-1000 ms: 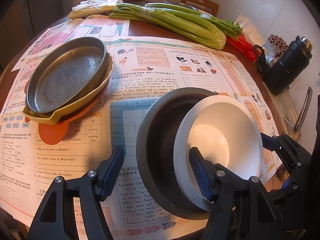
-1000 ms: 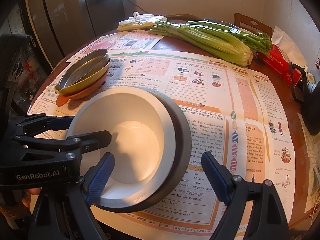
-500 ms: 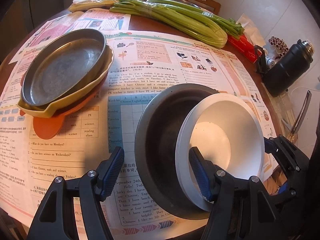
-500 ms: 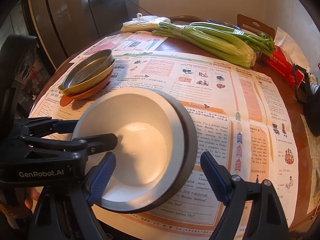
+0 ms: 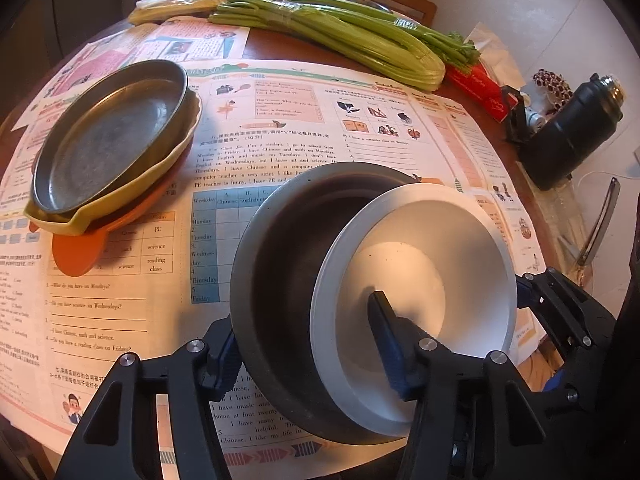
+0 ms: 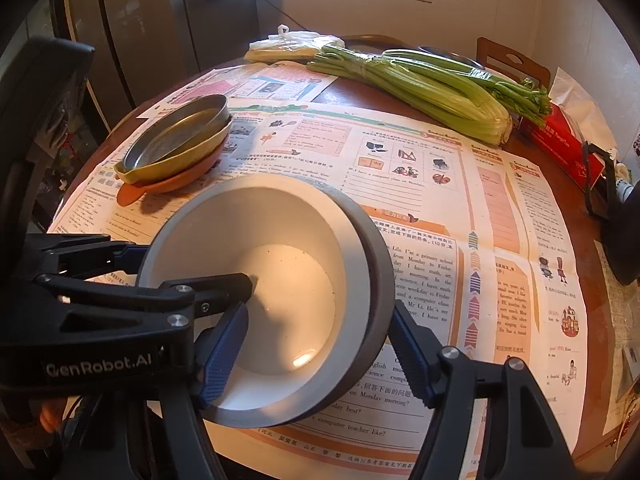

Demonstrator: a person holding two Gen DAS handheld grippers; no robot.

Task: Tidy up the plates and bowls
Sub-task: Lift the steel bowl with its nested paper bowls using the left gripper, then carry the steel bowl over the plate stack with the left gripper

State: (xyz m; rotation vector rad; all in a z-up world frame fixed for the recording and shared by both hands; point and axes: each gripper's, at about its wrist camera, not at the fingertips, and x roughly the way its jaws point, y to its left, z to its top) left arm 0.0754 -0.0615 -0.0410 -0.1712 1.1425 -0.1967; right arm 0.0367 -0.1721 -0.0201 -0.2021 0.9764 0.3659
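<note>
A white bowl (image 5: 416, 280) sits tilted inside a dark grey bowl (image 5: 288, 264) on the newspaper-covered table (image 6: 500, 216). Both grippers, left (image 5: 306, 352) and right (image 6: 320, 352), have just been closing and now straddle the nested rims, narrower than before.

The white bowl (image 6: 280, 280) looks like glazed ceramic, smooth, with a small glossy highlight near its floor. The grey bowl (image 5: 288, 248) around it is matt and dull, its inside dark. On the far left, the top plate (image 5: 108, 140) is worn metal, scuffed and faintly shiny; the yellow dish (image 5: 120, 196) and orange plate (image 5: 80, 256) beneath look like smooth plastic. Printed paper sheets (image 6: 500, 240) cover the glossy brown wooden bench (image 6: 592, 280). Each gripper is matt black plastic with ribbed blue pads (image 6: 224, 352) and bright metal screws. The flask (image 5: 568, 136) is satin black.
</note>
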